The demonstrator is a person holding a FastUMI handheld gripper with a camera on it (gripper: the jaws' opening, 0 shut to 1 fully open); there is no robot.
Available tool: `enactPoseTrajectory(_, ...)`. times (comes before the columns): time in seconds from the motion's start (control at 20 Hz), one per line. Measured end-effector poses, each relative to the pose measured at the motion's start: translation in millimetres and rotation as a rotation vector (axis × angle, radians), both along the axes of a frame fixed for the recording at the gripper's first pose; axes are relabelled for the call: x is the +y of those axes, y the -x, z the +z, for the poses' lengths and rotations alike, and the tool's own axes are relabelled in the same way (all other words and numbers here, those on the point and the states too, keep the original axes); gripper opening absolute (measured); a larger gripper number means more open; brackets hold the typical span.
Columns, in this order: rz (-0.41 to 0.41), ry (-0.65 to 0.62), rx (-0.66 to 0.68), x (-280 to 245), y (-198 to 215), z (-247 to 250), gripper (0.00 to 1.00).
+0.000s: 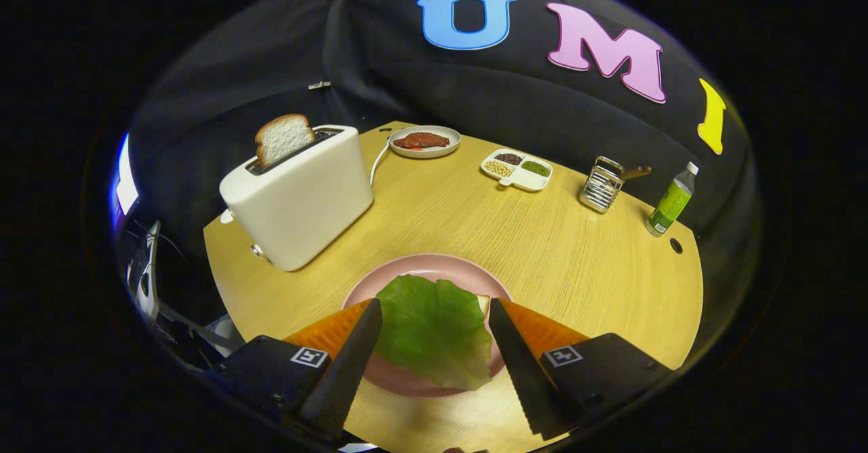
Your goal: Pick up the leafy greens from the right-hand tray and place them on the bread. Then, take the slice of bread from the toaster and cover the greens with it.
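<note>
I am looking out along my claw [430, 344], and farthest to the left the white toaster [298, 195] is standing on the wooden table [576, 270], with the slice of bread [283, 138] poking up out of its slot, untouched. That slice is the part of the job I am judging to be left: it is yet to be lifted out and laid over the greens.

Moving right, just ahead of me, the pink plate [413, 268] is sitting near the toaster's foot, and the leafy greens [434, 327] are lying spread across it. A pale corner of bread is peeking out from under the leaf's right edge, so I am taking the first half of the task as done: the greens are resting on the bottom bread. My fingers [346, 365] are standing wide apart, one on either side of the leaf, gripping nothing, though I cannot tell whether their tips are brushing it.

Further right and beyond the plate, a dish of dark meat [424, 141], a divided tray of beans [517, 168], a metal rack [601, 183] and a green bottle [671, 202] are lined along the far edge, all well apart from my work.
</note>
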State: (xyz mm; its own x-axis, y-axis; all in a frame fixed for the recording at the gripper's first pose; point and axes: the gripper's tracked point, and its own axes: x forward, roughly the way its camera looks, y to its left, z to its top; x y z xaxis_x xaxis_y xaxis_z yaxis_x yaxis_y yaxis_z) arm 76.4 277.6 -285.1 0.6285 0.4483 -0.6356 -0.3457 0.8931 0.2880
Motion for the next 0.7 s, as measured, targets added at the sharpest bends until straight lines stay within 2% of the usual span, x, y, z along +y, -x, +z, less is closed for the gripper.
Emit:
enactPoseTrajectory(0.15, -0.033, -0.037, -0.1, -7.0, -6.8, 39.3, 0.99)
enactPoseTrajectory(0.35, -0.012, -0.044, -0.3, -4.7, -17.0, 111.9, 0.99)
enactPoseTrajectory(0.55, 0.03, -0.078, -0.481, 24.9, -26.4, 198.5, 0.98)
enactPoseTrajectory(0.7, 0.037, -0.131, -0.528, 55.9, -36.4, 241.8, 0.99)
